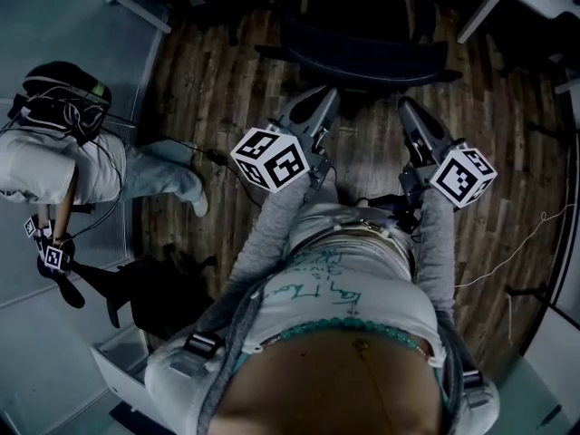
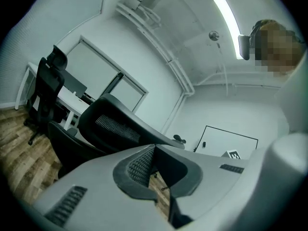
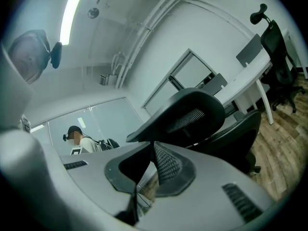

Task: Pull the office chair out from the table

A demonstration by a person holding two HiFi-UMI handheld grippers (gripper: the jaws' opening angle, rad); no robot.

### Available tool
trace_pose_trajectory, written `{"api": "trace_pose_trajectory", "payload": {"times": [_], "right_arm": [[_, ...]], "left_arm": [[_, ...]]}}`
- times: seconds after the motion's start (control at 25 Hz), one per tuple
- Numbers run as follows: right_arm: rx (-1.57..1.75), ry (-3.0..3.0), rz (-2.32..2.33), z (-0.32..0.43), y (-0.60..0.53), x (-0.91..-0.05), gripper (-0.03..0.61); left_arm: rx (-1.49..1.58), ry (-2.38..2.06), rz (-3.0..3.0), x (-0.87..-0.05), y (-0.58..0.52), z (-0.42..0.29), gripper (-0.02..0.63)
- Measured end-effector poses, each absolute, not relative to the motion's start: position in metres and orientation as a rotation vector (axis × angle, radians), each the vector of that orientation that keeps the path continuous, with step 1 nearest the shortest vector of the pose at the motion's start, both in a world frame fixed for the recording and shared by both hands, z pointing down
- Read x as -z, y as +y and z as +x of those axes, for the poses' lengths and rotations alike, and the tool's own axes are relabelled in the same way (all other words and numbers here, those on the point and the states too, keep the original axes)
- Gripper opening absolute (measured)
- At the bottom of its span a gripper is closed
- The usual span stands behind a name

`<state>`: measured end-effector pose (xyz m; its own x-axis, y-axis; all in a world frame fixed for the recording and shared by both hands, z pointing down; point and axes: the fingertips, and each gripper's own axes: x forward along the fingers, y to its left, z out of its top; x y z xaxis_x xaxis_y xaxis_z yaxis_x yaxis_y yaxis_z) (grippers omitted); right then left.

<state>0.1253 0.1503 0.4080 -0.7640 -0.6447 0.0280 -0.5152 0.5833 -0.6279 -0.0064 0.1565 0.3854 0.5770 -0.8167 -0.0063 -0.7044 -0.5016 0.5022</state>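
I'm looking at the office chair (image 1: pixel 362 57), which is showing a black woven mesh back inside a smooth, matt dark plastic frame, and the floor (image 1: pixel 227 89) under it is reading as wood-grain planks with a dull sheen. Near the chair, the left gripper (image 2: pixel 154 147) and right gripper (image 3: pixel 153 144) are showing smooth matt grey plastic shells, with dark, finely dimpled, rubbery-looking pads (image 2: pixel 140 165) lining the jaws.

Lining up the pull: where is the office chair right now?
In the head view the office chair sits top centre on the wood floor, directly ahead of the left gripper and the right gripper.
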Motion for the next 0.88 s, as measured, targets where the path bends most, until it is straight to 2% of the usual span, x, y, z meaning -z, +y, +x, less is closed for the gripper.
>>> {"api": "trace_pose_trajectory", "payload": {"times": [0.88], "right_arm": [[0.865, 2.783, -0.949, 0.152, 0.202, -0.422, 0.032]], "left_arm": [[0.202, -1.335, 2.452, -0.383, 0.214, 0.052, 0.011]]}}
